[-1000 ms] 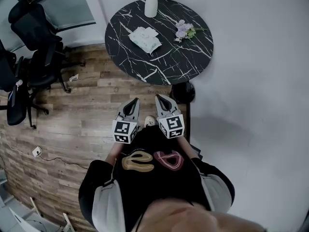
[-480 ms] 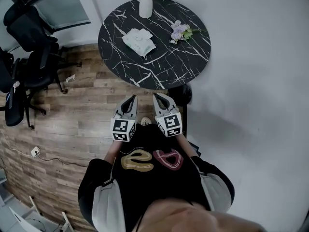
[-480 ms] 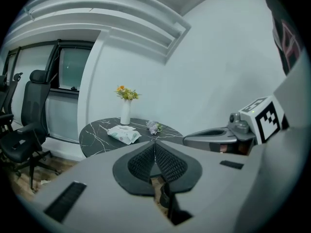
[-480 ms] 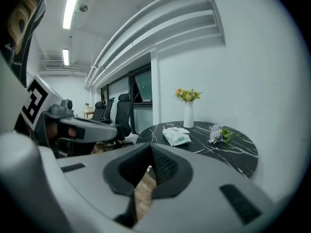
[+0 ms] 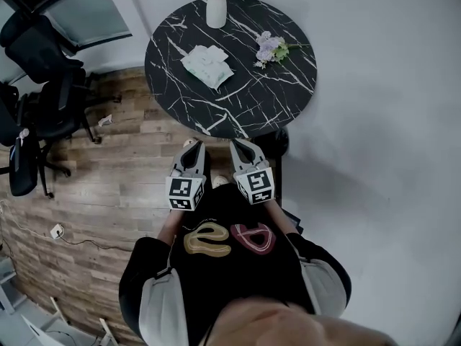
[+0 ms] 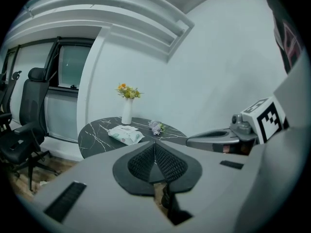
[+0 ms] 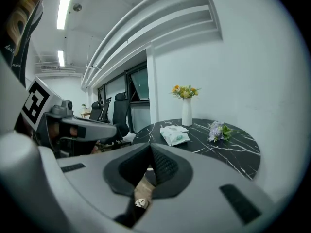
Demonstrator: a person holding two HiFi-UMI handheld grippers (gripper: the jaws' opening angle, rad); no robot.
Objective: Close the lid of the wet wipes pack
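Seen from the head: wet wipes pack (image 5: 207,65) lying flat on the upper left part of the round black table (image 5: 245,99), well apart from both grippers and straight up the frame from them. Long axis running from upper left down to lower right. Left gripper (image 5: 193,148) and right gripper (image 5: 242,147) held side by side at the frame's middle, close to the body, tips just short of the table's near edge. Judged nearer to the left gripper, since the pack sits almost in line above it and the right one stands off to the side. White vase (image 5: 216,11) beyond the pack; flower sprig (image 5: 270,47) to its right.

Along the left gripper: jaws pressed together at centre frame (image 6: 154,148), nothing between them. Pack (image 6: 125,133) ahead and a little left of the tips, on the table's near-left part, far out of reach. Right gripper (image 6: 214,139) alongside at right.

Along the right gripper: jaws likewise together (image 7: 149,152), gripping nothing. Pack (image 7: 175,135) ahead and slightly right of the tips, vase behind it. Left gripper (image 7: 92,127) showing at left.

Lid too small here to read as up or down. Calls first for a long reach forward, probably led by the left gripper.
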